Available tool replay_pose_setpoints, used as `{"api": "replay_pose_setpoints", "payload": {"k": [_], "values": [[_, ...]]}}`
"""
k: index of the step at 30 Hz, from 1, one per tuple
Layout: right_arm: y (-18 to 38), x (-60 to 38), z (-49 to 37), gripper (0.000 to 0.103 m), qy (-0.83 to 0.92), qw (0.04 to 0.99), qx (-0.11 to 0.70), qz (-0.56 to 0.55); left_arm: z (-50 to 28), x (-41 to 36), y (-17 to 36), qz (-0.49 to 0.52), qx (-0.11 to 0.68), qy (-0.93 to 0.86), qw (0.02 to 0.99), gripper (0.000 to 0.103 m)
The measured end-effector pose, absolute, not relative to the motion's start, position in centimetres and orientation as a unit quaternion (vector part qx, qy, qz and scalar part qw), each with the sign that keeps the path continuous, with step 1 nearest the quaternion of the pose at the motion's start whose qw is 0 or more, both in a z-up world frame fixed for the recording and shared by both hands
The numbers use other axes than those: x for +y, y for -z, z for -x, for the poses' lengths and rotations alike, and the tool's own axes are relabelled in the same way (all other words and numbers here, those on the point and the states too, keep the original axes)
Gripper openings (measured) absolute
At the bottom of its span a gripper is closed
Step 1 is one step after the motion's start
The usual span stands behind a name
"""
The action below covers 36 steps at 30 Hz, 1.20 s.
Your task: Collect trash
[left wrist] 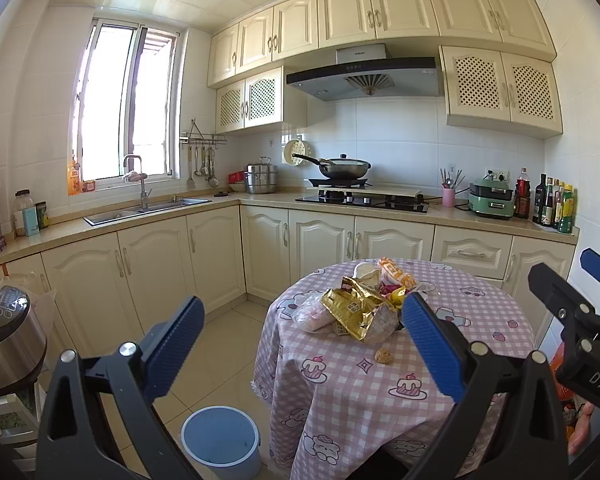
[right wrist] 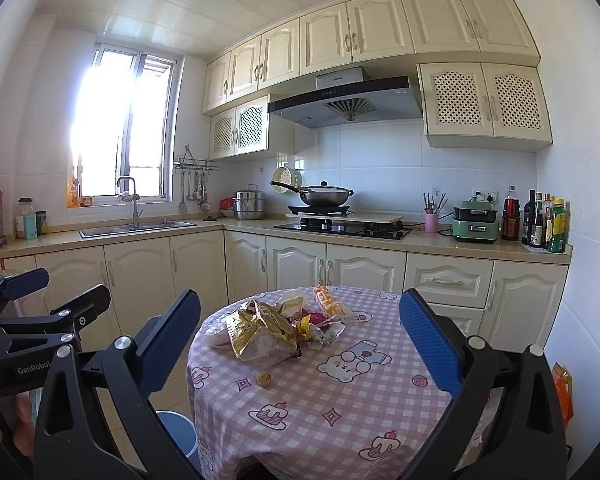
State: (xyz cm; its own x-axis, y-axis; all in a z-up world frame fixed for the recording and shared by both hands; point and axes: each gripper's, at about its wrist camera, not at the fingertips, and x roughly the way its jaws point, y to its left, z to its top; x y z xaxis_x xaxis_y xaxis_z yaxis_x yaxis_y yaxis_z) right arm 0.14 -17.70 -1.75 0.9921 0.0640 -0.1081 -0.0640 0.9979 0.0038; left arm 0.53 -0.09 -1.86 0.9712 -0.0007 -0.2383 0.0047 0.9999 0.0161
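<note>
I have both tongs raised in front of the round desk, not yet near anything, because from here I can look over the whole heap before I choose a piece. The trash pile lies toward the far side of the checked cloth: a gold foil bag in front, an orange wrapper behind it, and a small crumpled ball alone, nearer to me. The blue bin stands on the floor just beside the desk on the left, so I judge the left side is the natural one for dropping. The left tongs are spread wide and hold nothing. The right tongs are also wide apart, empty, and touch nothing.
</note>
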Motion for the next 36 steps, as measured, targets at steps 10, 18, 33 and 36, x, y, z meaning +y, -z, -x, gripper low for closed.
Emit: {"api": "replay_pose_setpoints", "payload": {"k": [10,18,33,36], "values": [[1.6,-17.6,-0.1,0.096,-0.032,0.998,0.055,0.000,-0.5,-0.1,1.8,-0.009,0.120,0.001,0.993,0.097],[1.6,-17.6,-0.1,0.096,-0.032,0.998,0.054,0.000,-0.6,-0.1,1.8,-0.009,0.121,0.001,0.993,0.097],[1.8,-17.8,-0.9,0.096,-0.030,0.998,0.059,-0.003,-1.1,-0.2,2.0,-0.013,0.129,0.003,0.992,0.097],[2.0,-18.0,-1.2,0.096,-0.033,0.997,0.064,-0.009,-1.3,-0.3,2.1,-0.014,0.134,0.002,0.991,0.097]]}}
